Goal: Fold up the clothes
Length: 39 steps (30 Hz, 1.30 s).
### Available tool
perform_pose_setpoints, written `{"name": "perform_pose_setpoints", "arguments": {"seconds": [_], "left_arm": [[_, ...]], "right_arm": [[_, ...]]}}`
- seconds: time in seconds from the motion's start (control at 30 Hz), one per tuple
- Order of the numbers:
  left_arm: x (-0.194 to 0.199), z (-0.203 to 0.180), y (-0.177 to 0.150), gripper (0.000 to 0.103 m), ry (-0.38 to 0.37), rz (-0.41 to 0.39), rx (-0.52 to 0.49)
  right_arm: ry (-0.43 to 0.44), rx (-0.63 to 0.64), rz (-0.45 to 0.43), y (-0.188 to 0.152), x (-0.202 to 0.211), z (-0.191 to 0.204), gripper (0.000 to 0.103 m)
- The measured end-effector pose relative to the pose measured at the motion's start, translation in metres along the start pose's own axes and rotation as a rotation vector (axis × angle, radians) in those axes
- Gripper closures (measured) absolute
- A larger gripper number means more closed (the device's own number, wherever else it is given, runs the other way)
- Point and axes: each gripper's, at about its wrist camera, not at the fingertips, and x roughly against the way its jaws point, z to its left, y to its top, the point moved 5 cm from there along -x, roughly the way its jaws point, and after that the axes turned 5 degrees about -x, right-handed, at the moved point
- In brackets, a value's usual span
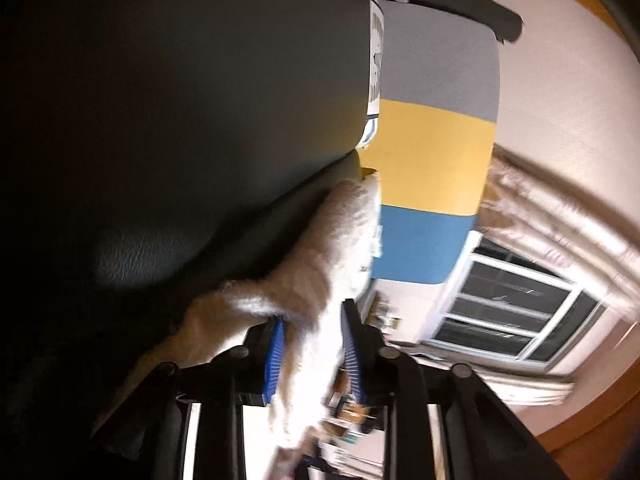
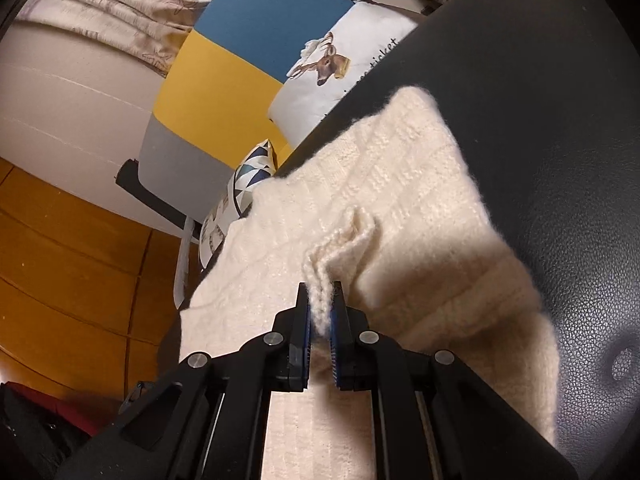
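A black leather seat fills the space ahead and to the right of the right claw; an orange wooden floor lies off to its left, with a grey, yellow and blue striped chair farther ahead. A white cushion with a deer print leans between that chair and the seat edge, its printed words partly cut off by the black leather. A smaller cushion with blue triangles peeks out just behind the sweater's far left edge, mostly hidden.

The cream knitted sweater lies spread on the leather seat, directly under and ahead of the right claw. Its knit is fuzzy with faint ribbed rows, and its left edge hangs past the seat edge. The right claw's blue-padded fingers are pinched on a raised ridge of the knit, which bunches upward just in front of the fingertips.

The left wrist view is tilted sideways and blurred. There the left claw has a fold of the same white fuzzy fabric running between its blue pads, which press in on it from both sides; the cloth trails forward along the dark seat edge. Beyond and to the right of this claw stand a dark window and pale patterned curtains, both smeared. Clutter just under the left claw's right finger is too blurred to identify.
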Motion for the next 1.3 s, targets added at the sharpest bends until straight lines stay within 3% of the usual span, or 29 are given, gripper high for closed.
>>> {"name": "perform_pose_setpoints", "arguments": {"seconds": [0.17,0.4,0.5,0.57,0.63,0.7,0.77,0.83,0.97,1.03,1.17,1.3], "left_arm": [[0.017,-0.011,0.002,0.098,-0.092,-0.052,-0.067],[0.027,0.024,0.011,0.098,-0.056,-0.029,-0.005],[0.033,0.029,0.011,0.089,-0.032,0.04,0.02],[0.043,0.023,0.009,0.084,0.001,0.093,-0.016],[0.062,0.015,0.012,0.084,0.062,0.104,-0.107],[0.079,0.001,0.021,0.084,0.093,0.083,-0.207],[0.091,-0.017,0.038,0.081,0.13,0.038,-0.311],[0.085,-0.035,0.053,0.078,0.152,0.033,-0.381],[0.046,-0.05,0.068,0.074,0.181,0.133,-0.46],[0.023,-0.053,0.073,0.07,0.197,0.199,-0.491],[-0.008,-0.047,0.077,0.067,0.243,0.268,-0.489],[-0.029,-0.045,0.075,0.066,0.263,0.319,-0.512]], "right_arm": [[0.15,0.05,-0.04,0.005,0.027,0.029,0.094],[0.007,-0.023,0.032,-0.004,-0.002,-0.016,0.094],[-0.004,-0.044,0.041,-0.008,-0.006,-0.024,0.093],[-0.013,0.002,0.017,-0.004,0.002,-0.013,0.087],[-0.022,0.047,-0.007,0.0,0.011,-0.002,0.068],[-0.031,0.092,-0.031,0.003,0.02,0.01,0.05],[-0.04,0.138,-0.055,0.007,0.029,0.021,0.047],[-0.048,0.183,-0.076,0.01,0.037,0.033,0.044],[0.026,0.318,0.097,-0.009,-0.002,0.076,0.042],[-0.005,0.352,0.156,-0.015,-0.029,0.084,0.042],[-0.107,0.352,0.224,-0.018,-0.064,0.065,0.042],[-0.098,0.341,0.217,-0.016,-0.06,0.05,0.042]]}}
